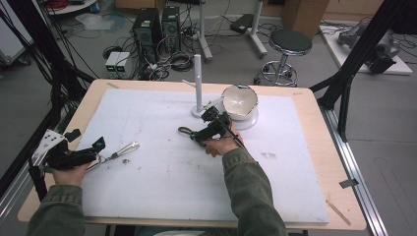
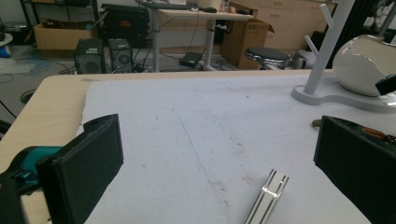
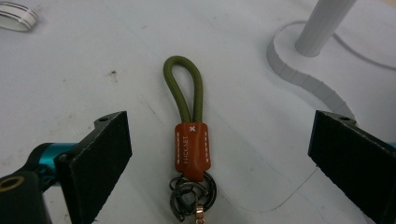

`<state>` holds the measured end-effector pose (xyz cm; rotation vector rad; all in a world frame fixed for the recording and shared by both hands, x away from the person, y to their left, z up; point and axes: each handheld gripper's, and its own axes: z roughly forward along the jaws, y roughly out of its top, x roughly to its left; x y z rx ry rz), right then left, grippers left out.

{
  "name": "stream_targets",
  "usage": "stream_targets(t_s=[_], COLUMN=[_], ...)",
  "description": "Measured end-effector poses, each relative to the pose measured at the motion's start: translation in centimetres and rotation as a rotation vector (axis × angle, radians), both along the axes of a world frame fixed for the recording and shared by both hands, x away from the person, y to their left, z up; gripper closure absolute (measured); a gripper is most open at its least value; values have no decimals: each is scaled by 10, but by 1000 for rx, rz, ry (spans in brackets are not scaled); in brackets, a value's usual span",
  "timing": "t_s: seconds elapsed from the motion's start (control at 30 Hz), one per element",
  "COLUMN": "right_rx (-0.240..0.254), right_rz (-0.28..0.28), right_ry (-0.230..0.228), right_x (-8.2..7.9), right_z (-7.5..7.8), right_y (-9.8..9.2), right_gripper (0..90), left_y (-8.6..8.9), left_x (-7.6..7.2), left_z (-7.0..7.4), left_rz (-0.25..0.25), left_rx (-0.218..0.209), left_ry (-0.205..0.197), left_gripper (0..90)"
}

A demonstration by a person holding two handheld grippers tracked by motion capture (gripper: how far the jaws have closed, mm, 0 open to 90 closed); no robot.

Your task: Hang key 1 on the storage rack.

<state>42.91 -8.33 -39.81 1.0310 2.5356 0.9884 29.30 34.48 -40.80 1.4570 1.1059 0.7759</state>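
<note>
A keychain [image 3: 191,149] with an olive cord loop, an orange leather tag and dark metal rings lies flat on the white mat. My right gripper [image 3: 219,158] is open, with one jaw on each side of the tag and neither touching it. In the high view the keychain [image 1: 186,131] lies just left of my right gripper [image 1: 197,135], near the mat's middle. My left gripper [image 1: 96,147] is open at the mat's left edge. A slim silver metal tool [image 2: 268,196] lies on the mat between and ahead of its jaws, untouched, and in the high view this silver tool [image 1: 123,150] points right.
A white stand [image 1: 197,83] with an upright post and side pegs rises at the back centre, its base [image 3: 303,70] close to the keychain. A white bowl [image 1: 239,102] sits on that base, to the right. The wooden table [image 1: 339,162] borders the mat.
</note>
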Motion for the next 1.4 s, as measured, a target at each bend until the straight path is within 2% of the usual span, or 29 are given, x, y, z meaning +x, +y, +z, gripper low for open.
stream_targets(t_s=[0.17, 0.27, 0.4, 0.47, 0.63, 0.87, 1.03, 1.1, 1.27, 1.37, 1.4], right_rx=[-33, -38, -65, -83, -99, -122, -108, -137, -131, -143, -137], right_rz=[-9, -12, -18, -13, 3, 63, 107, 116, 122, 133, 126], right_ry=[25, 39, 43, 37, 43, 45, 67, 66, 79, 63, 76], right_x=[5, 7, 9, 9, 9, 4, 1, -2, -2, -2, -3], right_z=[-10, -14, -20, -22, -23, -24, -24, -26, -24, -23, -22], right_y=[1, 3, 5, 6, 7, 14, 18, 20, 19, 17, 17], right_gripper=[63, 126, 158, 170, 265, 446, 645, 669, 705, 715, 717], left_y=[0, 0, 0, 0, 0, 0, -1, -1, 0, 0, 0], left_x=[0, 0, 0, 0, 0, 0, 0, 0, 0, 0, 0], left_z=[0, 0, 0, 0, 0, 0, 0, 0, -1, 0, 0], left_rz=[-1, -3, -5, -5, -8, -9, -8, -8, -7, -8, -9], left_rx=[-1, -1, 1, 0, 1, 1, -1, -1, 0, 2, 3], left_ry=[1, 2, 2, 3, 3, 4, 4, 4, 4, 5, 5], left_gripper=[18, 18, 18, 18, 17, 18, 18, 18, 17, 18, 18])
